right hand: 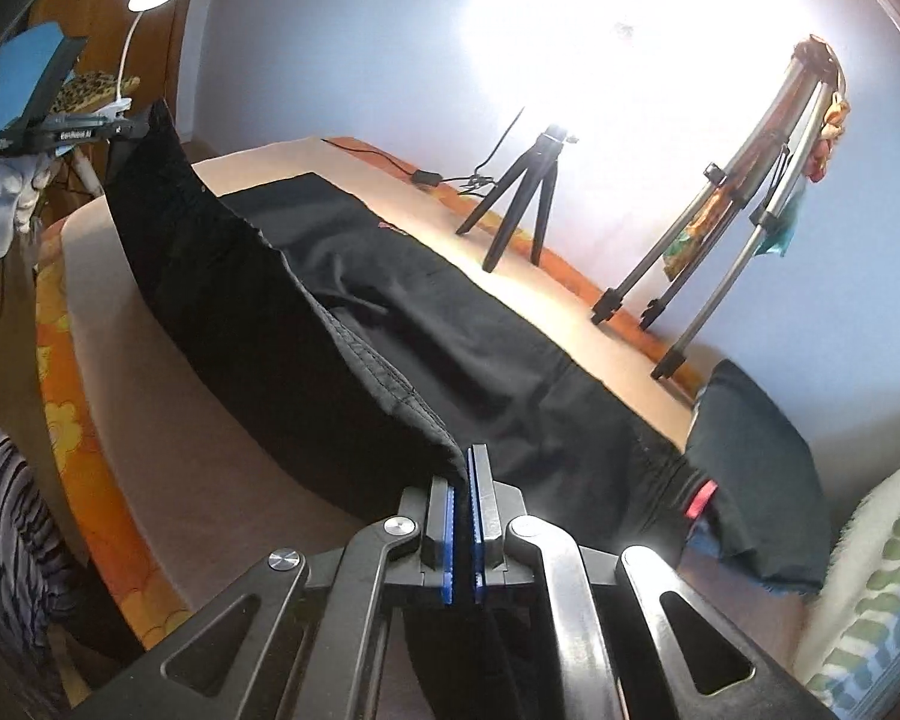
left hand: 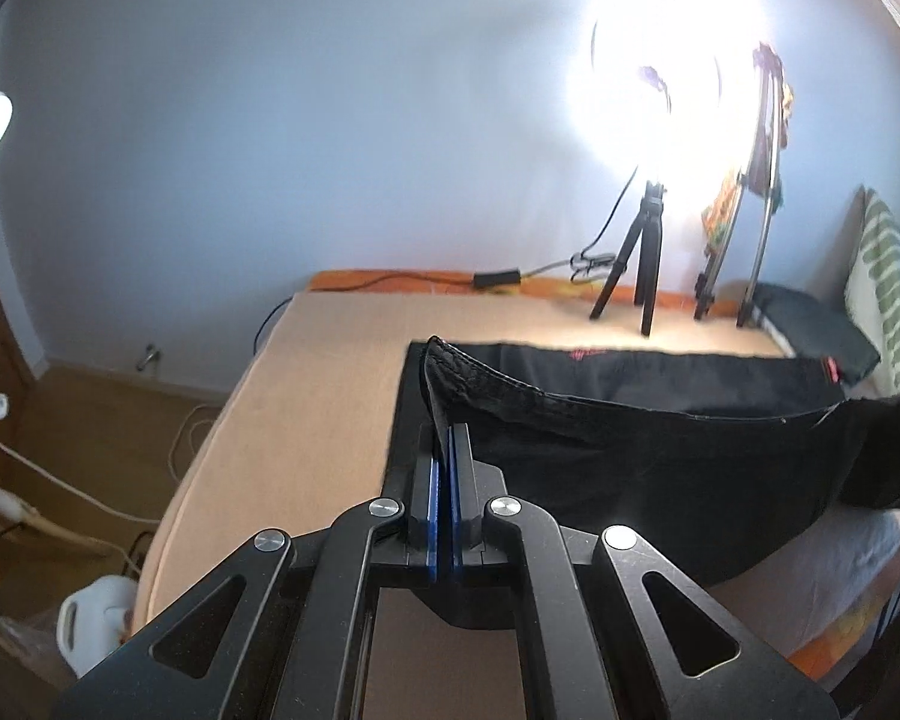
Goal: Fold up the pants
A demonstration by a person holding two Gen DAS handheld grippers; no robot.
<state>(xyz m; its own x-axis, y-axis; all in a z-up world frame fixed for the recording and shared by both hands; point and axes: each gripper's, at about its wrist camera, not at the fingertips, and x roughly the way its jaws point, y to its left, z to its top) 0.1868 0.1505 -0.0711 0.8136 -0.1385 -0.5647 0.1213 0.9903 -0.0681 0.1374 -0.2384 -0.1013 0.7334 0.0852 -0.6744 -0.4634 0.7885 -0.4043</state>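
Observation:
Black pants (left hand: 660,420) lie lengthwise on the beige bed (left hand: 306,384), with a red tag near one end. My left gripper (left hand: 445,444) is shut on one end of a stitched edge and holds it above the bed. My right gripper (right hand: 465,468) is shut on the other end of that edge, so the pants (right hand: 306,312) hang between them as a raised flap over the flat layer. The left gripper also shows at the far left in the right wrist view (right hand: 84,129).
A small black tripod with a bright ring light (left hand: 648,264) and a taller silver tripod (right hand: 744,216) stand on the bed's far side. A dark folded cloth (right hand: 756,468) and a green patterned pillow (right hand: 870,588) lie at the right. Cables and a white jug (left hand: 96,618) are on the floor.

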